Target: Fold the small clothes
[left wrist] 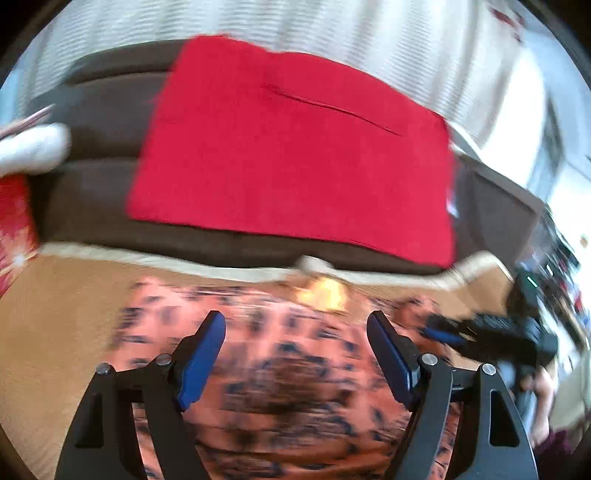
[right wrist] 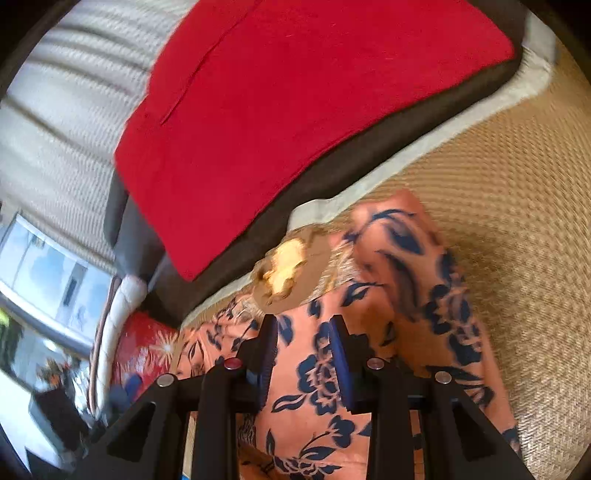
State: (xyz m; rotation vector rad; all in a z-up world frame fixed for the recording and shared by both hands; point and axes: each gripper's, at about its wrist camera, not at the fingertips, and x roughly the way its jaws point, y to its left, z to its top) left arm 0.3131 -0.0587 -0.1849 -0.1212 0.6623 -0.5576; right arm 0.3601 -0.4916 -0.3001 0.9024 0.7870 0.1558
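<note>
**Two grippers over a floral garment on a woven seat**

Nearest the lens in the left wrist view, the left gripper (left wrist: 297, 326) stands with its jaws spread wide and nothing between them; its blue pads (left wrist: 201, 358) are clear of the cloth below. Under it lies the floral garment (left wrist: 280, 373), salmon-orange with a dark blue print, blurred in this view. The right gripper (left wrist: 480, 328) appears at the right edge as a dark, smeared shape reaching in over the garment's side.

In the right wrist view, the right gripper (right wrist: 303, 328) has its jaws drawn partly together, with the floral garment (right wrist: 325, 369) lying beneath and between the fingers. Whether the pads (right wrist: 341, 365) actually press on the fabric cannot be told from this angle. The garment is spread on a tan woven seat cover (right wrist: 498, 184); its right portion lies doubled over into a raised band, and a yellowish patch (right wrist: 286, 266) shows at its far edge, beside a pale trim (right wrist: 406, 155) that borders the cover.

Beyond the trim, a red cloth (left wrist: 288, 147) lies flat over a dark brown cushion (left wrist: 99, 110), with one long crease across it. Behind that runs a white ribbed wall or blind (left wrist: 332, 26). To the far left of the left wrist view, a white padded object (left wrist: 33, 147) sits above a red patterned item (left wrist: 13, 221).
</note>
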